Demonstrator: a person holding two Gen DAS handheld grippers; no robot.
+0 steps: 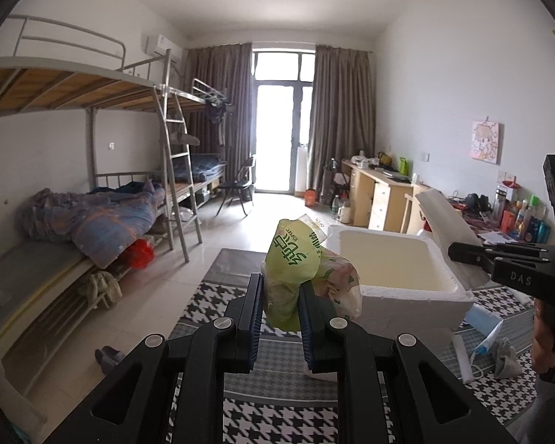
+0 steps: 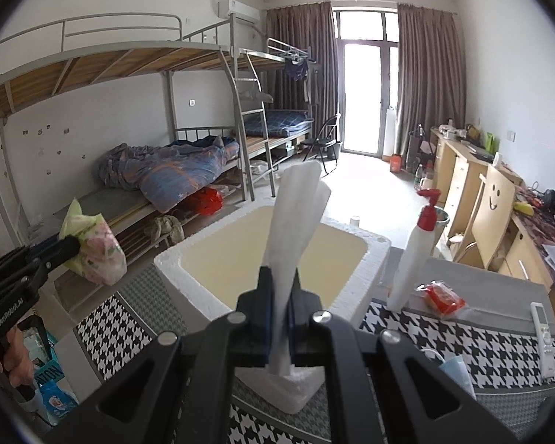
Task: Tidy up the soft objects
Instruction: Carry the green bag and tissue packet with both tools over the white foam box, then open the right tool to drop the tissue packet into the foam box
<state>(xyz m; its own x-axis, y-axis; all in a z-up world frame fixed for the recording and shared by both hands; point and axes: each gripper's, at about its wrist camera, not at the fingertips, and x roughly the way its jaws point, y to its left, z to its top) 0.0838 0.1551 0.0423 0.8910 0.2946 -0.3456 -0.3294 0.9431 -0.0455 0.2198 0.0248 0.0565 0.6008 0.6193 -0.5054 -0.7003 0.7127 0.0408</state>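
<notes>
Between left tool [image 1: 279,318] pads: green bag [image 1: 296,262]

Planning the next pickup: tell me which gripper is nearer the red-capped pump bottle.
Right. The right gripper, shut on a white sheet, is over the foam box beside the pump bottle. The left gripper holds its green bag beyond the box's far side.

Left tongs [image 1: 281,296] clamped, right tongs [image 2: 281,296] clamped
</notes>
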